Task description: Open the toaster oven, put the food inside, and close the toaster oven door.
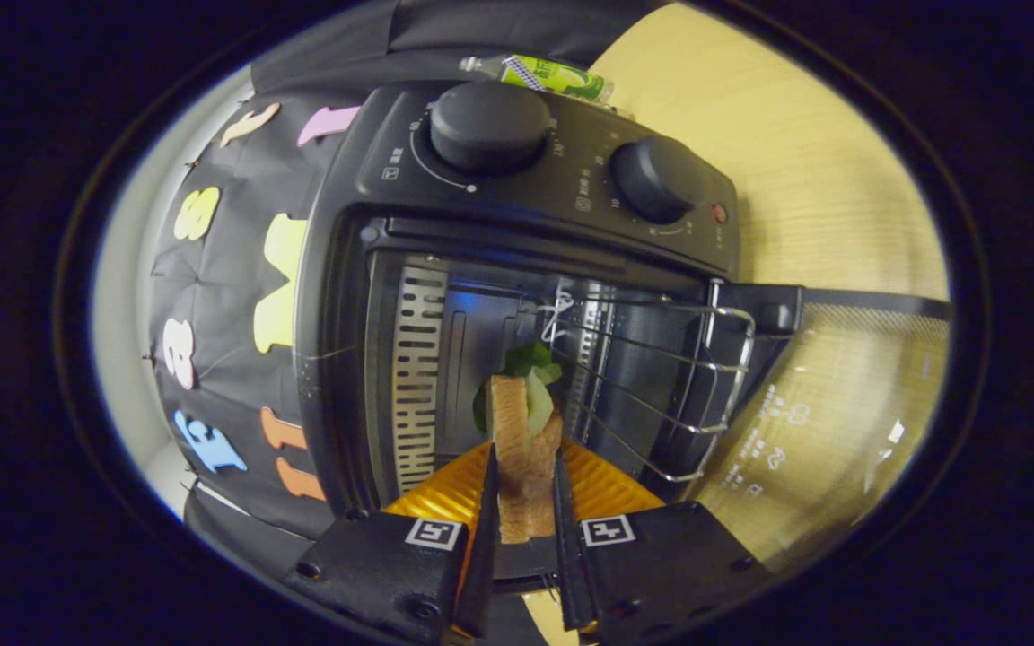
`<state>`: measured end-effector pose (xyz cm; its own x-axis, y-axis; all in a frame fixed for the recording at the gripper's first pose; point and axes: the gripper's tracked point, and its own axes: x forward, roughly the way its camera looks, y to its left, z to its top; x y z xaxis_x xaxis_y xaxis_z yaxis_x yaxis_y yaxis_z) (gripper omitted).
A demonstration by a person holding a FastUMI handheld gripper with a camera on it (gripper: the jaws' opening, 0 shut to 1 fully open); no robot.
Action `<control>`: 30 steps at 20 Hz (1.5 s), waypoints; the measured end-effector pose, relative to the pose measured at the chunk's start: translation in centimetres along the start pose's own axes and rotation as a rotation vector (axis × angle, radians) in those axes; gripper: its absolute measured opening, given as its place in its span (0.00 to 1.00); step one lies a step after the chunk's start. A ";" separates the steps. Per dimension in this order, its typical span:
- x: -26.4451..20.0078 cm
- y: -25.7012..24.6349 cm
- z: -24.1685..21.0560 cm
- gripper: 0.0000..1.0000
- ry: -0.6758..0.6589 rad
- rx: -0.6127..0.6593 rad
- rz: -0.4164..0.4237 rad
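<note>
Sandwich of toasted bread with green lettuce (pixel 524 431) clamped between both fingers of tongs (pixel 524 502), just at mouth of open black toaster oven (pixel 517 269), before wire rack (pixel 661 386). Putting-in step; next probably push deeper, lay on rack, release, then close glass door (pixel 831 404).

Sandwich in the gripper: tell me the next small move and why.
Probably ease the sandwich further forward onto the wire rack. The gripper is shut on it, both fingers pressing its sides, and the toaster oven stands open with its door swung out. The food sits at the mouth, lettuce end leading, so it seems not yet far enough in to let go.
</note>
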<state>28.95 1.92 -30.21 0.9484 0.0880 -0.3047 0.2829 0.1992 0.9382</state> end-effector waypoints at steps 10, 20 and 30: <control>1.2 -0.3 -1.9 0.50 0.084 -0.326 -0.075; -0.9 0.6 -4.2 0.88 0.139 -0.680 -0.051; -3.6 -3.4 -3.7 1.00 0.153 -1.250 -0.280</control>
<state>24.04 4.54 -32.87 0.8294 -0.0108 -0.5586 0.0641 0.9951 0.0758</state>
